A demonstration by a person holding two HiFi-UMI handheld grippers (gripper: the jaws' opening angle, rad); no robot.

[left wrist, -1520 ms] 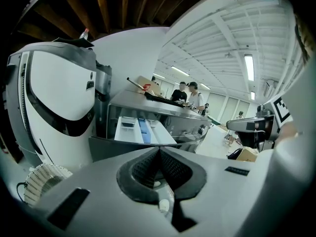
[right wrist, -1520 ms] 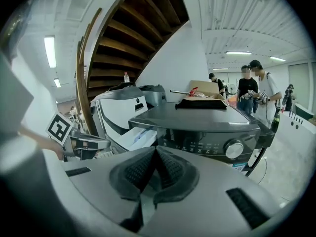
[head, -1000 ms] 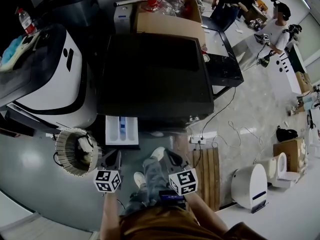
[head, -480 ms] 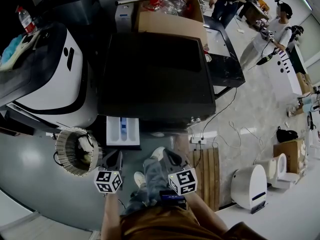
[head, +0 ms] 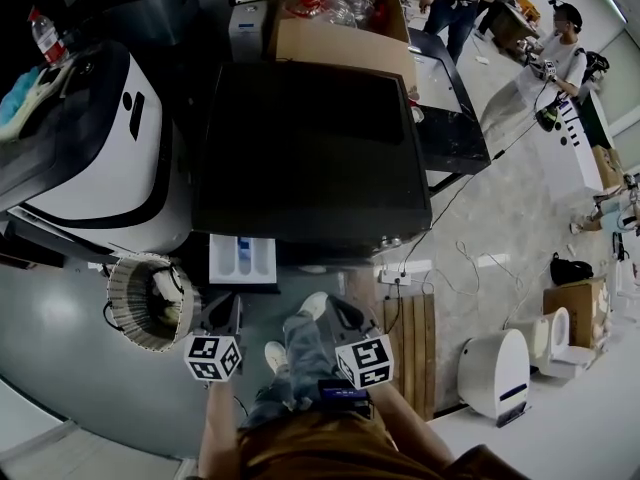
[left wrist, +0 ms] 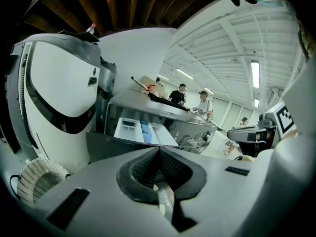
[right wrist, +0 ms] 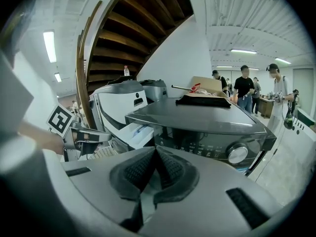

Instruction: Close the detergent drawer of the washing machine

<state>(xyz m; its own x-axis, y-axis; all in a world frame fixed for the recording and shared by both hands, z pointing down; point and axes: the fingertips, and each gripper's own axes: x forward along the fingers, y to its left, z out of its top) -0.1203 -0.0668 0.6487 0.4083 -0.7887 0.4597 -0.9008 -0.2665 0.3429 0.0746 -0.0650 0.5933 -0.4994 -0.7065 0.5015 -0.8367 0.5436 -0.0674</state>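
Note:
The dark grey washing machine (head: 310, 148) stands in front of me, and its white detergent drawer (head: 243, 260) with a blue insert sticks out at the front left. The drawer (left wrist: 143, 132) shows open in the left gripper view, and as a white edge (right wrist: 137, 131) in the right gripper view. My left gripper (head: 224, 320) hangs just short of the drawer, jaws shut and empty. My right gripper (head: 342, 316) is held beside it near the machine's front, also shut with nothing between the pads.
A white and black appliance (head: 110, 158) stands left of the washer. A round wicker basket (head: 145, 303) sits on the floor by the left gripper. A cardboard box (head: 340, 28) is behind the machine. A wooden slat mat (head: 415, 353) and power strip (head: 405, 271) lie at right. People (head: 560, 53) stand far back.
The head view has shifted slightly; both grippers stay about where they were, the left one a little lower left. The drawer remains pulled out.

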